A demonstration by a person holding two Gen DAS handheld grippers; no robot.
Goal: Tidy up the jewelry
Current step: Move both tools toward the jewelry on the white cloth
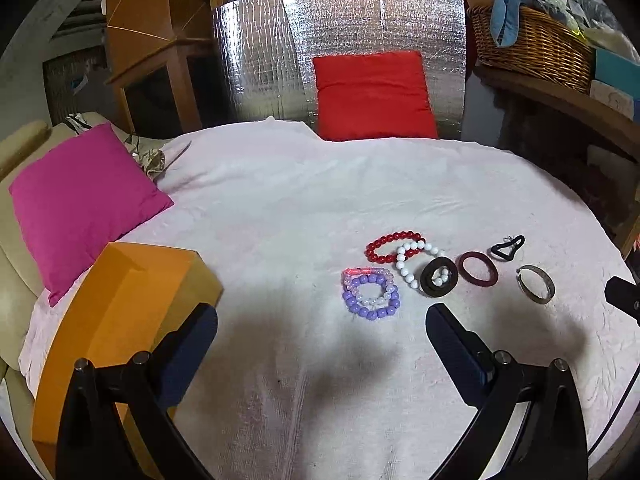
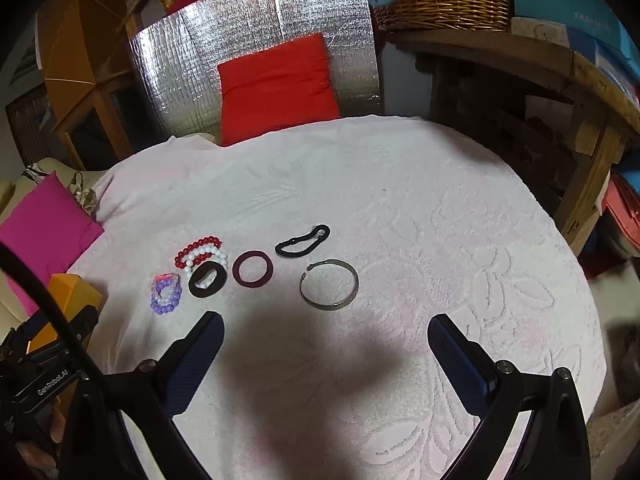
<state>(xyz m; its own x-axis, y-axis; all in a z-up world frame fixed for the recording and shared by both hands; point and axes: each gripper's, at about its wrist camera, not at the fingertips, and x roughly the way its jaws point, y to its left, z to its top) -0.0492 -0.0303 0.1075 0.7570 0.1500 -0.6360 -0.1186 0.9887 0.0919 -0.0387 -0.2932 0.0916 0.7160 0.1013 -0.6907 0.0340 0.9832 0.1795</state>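
Several pieces of jewelry lie on a white-pink towel [image 1: 280,208]: a purple bead bracelet [image 1: 370,296] [image 2: 165,294], a red bead bracelet [image 1: 394,245] [image 2: 196,251], a white bead bracelet [image 1: 416,262] [image 2: 208,258], a black ring [image 1: 439,277] [image 2: 207,275], a maroon ring [image 1: 478,269] [image 2: 253,267], a black hair tie [image 1: 508,247] [image 2: 303,241] and a metal bangle [image 1: 536,284] [image 2: 329,284]. My left gripper [image 1: 322,320] is open and empty, just short of the purple bracelet. My right gripper [image 2: 326,330] is open and empty, just short of the bangle.
An orange box [image 1: 120,320] [image 2: 68,304] stands at the left by the left gripper's finger. A magenta pillow [image 1: 84,200] lies at far left, a red pillow [image 1: 372,96] against silver foil at the back. A wicker basket [image 1: 528,46] sits on a wooden shelf at right.
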